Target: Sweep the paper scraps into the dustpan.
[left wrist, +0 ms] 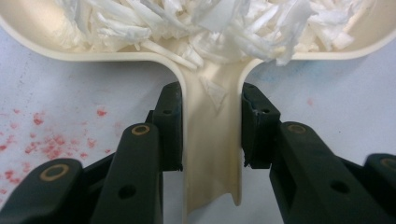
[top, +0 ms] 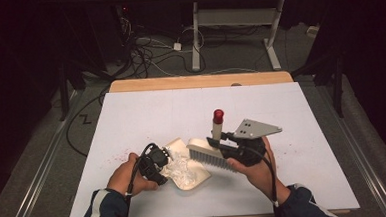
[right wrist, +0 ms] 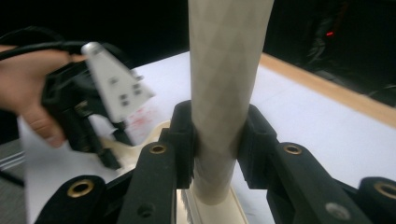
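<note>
left tool (left wrist: 212,126): clamped on dustpan (left wrist: 212,154) handle, white shreds (left wrist: 196,23) inside
right tool (right wrist: 217,140): clamped on brush (right wrist: 226,70) handle

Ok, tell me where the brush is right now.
In the high view the brush is right of centre near the table's front edge, its handle clamped in the right tool, its bristles beside the dustpan of white shreds.
</note>
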Demonstrator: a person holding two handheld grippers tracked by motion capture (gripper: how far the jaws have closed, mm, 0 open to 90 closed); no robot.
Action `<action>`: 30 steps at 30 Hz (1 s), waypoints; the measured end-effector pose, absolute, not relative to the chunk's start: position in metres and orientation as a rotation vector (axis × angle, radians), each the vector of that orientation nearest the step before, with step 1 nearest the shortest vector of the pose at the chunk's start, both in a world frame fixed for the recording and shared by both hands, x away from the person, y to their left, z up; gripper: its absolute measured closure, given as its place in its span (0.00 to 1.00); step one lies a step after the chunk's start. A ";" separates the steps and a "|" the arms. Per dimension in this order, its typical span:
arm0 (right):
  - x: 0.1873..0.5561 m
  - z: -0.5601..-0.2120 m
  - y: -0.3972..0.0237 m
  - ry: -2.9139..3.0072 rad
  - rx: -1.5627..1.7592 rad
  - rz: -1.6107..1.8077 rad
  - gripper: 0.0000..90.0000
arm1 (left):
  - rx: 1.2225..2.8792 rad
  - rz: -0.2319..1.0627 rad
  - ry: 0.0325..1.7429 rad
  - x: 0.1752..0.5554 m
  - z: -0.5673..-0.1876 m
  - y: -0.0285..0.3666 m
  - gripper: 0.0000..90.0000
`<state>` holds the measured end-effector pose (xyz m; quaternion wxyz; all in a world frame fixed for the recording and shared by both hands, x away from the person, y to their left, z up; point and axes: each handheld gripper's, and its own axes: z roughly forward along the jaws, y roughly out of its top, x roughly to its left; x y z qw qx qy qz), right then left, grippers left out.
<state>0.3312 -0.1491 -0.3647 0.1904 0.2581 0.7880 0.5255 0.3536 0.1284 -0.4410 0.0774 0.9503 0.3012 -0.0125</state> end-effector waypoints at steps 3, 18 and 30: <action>0.339 -0.361 -0.162 2.149 0.756 1.408 0.79 | 2.855 -0.038 0.896 0.354 -0.441 0.128 0.70; 0.352 -0.396 -0.148 2.172 0.790 1.263 0.79 | 2.853 -0.033 0.898 0.354 -0.441 0.128 0.70; 0.319 -0.389 -0.115 2.295 0.665 1.435 0.79 | 2.843 -0.040 0.907 0.353 -0.441 0.132 0.70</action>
